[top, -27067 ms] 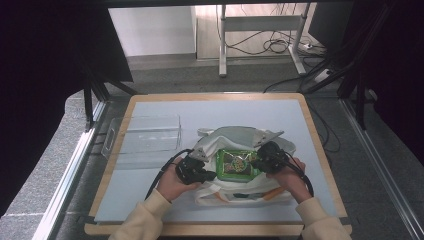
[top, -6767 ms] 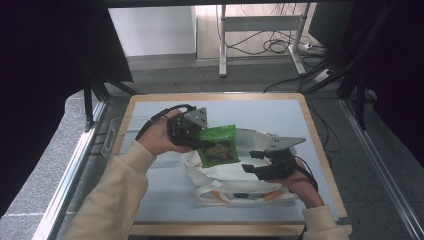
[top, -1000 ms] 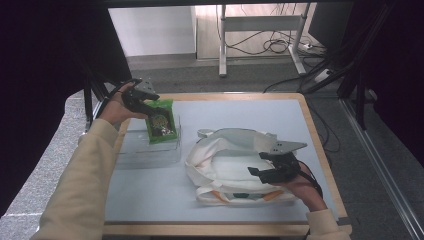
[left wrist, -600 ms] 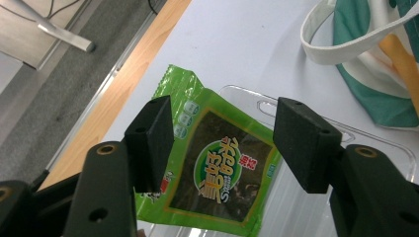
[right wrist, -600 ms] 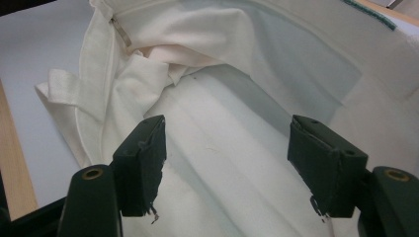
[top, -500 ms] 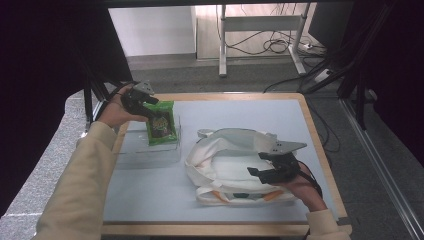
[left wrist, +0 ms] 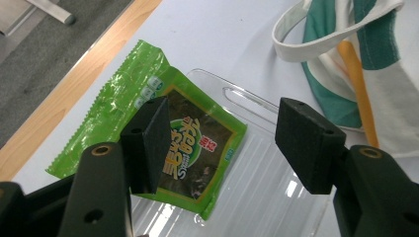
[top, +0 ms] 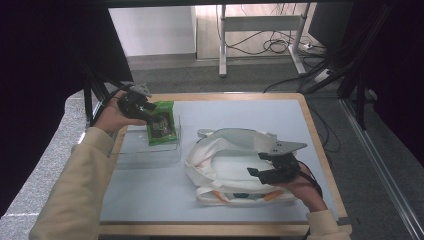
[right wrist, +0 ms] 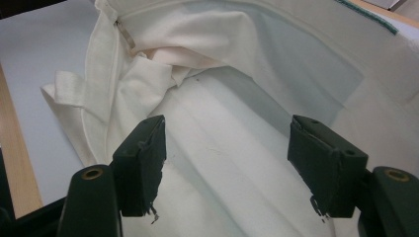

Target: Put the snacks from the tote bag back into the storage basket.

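A green snack packet (top: 161, 123) (left wrist: 202, 143) lies in a clear plastic tray (top: 150, 150) (left wrist: 267, 173) at the table's left. My left gripper (top: 147, 114) (left wrist: 227, 138) hovers just over the packet's left end. Its jaws have just been opening and now stand wide apart, with the packet below them and not pressed. A white tote bag (top: 227, 160) (right wrist: 222, 98) (left wrist: 346, 49) with green and orange stripes lies at the middle right. My right gripper (top: 270, 170) (right wrist: 227, 163) is open over the bag's pale fabric near its mouth.
The light grey table top (top: 240, 115) has a wooden rim (top: 320, 150). Beyond its far edge are a grey floor, a desk frame (top: 260, 25) and loose cables. Dark stands flank the table on both sides.
My left gripper has carried the green packet from the bag to the clear tray, and within the last second its jaws have spread off it. The right gripper has stayed at the bag.
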Action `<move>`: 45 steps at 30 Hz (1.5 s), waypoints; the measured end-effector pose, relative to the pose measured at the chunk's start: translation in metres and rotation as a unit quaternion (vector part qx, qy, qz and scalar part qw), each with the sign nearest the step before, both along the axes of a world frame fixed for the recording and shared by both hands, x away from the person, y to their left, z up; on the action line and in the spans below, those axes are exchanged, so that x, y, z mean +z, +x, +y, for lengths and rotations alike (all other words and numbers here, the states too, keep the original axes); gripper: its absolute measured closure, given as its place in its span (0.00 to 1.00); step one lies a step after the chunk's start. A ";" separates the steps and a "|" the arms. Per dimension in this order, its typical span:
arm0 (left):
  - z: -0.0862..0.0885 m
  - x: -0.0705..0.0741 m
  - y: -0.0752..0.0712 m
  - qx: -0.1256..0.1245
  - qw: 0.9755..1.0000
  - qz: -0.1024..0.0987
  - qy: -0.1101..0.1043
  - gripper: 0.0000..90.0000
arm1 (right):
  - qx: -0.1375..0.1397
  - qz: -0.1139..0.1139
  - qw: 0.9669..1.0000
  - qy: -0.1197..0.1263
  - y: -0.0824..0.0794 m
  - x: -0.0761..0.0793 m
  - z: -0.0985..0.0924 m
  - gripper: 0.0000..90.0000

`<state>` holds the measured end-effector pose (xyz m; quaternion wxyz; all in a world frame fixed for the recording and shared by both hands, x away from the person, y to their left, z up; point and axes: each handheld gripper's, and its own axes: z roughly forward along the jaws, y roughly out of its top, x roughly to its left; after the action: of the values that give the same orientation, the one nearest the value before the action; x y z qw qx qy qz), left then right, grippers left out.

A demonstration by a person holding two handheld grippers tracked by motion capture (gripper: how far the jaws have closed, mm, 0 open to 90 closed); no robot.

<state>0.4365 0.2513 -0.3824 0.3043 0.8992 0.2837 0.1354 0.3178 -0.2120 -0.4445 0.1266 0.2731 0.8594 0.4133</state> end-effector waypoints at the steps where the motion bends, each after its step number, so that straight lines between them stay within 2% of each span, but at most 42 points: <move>1: 0.000 0.000 -0.002 0.003 1.000 0.001 -0.002 0.42 | 0.000 0.000 1.000 0.001 0.000 0.000 0.000 0.35; 8: -0.001 -0.002 -0.014 0.019 1.000 0.008 -0.008 0.41 | -0.004 -0.004 1.000 0.002 -0.001 0.002 0.001 0.34; 17: -0.007 -0.007 -0.028 0.025 1.000 0.002 -0.005 0.41 | -0.003 -0.006 1.000 0.000 -0.002 0.003 0.002 0.34; 19: -0.008 -0.009 -0.030 0.030 1.000 0.000 -0.003 0.41 | -0.003 -0.007 1.000 0.001 -0.002 0.003 0.002 0.34; 22: -0.006 -0.013 -0.030 0.051 0.999 -0.002 -0.008 0.43 | -0.004 -0.006 1.000 0.000 -0.003 0.003 0.002 0.34; 24: -0.002 -0.018 -0.028 0.068 0.998 -0.002 -0.009 0.50 | -0.004 -0.005 1.000 -0.002 -0.003 0.002 0.002 0.34; 26: 0.003 -0.022 -0.026 0.082 0.997 0.008 -0.007 0.78 | -0.003 -0.006 1.000 -0.002 -0.003 0.002 0.003 0.34; 28: 0.008 -0.028 -0.021 0.112 0.994 0.017 -0.007 0.91 | -0.004 -0.006 1.000 -0.002 -0.003 0.002 0.003 0.34; 30: 0.014 -0.034 -0.017 0.137 0.990 0.024 -0.009 0.95 | -0.004 -0.005 1.000 -0.002 -0.003 0.002 0.002 0.34; 33: 0.024 -0.042 -0.010 0.171 0.985 0.029 -0.017 0.98 | -0.005 -0.006 1.000 -0.002 -0.002 0.002 0.001 0.34; 36: 0.034 -0.050 -0.004 0.205 0.978 0.031 -0.021 0.99 | -0.007 -0.006 1.000 -0.001 -0.002 0.002 0.000 0.34; 40: 0.041 -0.059 0.003 0.243 0.970 0.028 -0.008 0.99 | -0.009 -0.007 1.000 -0.001 -0.002 0.002 0.000 0.34; 42: 0.041 -0.063 0.008 0.257 0.966 0.028 0.003 0.99 | -0.009 -0.007 1.000 -0.002 -0.002 0.002 0.000 0.34; 45: 0.041 -0.069 0.016 0.270 0.962 0.034 0.008 0.99 | -0.009 -0.007 1.000 -0.004 -0.002 0.002 0.000 0.34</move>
<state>0.4522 0.2921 -0.4511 0.2392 0.7958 0.5250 0.1839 0.3160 -0.2119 -0.4424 0.1378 0.2774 0.8574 0.4110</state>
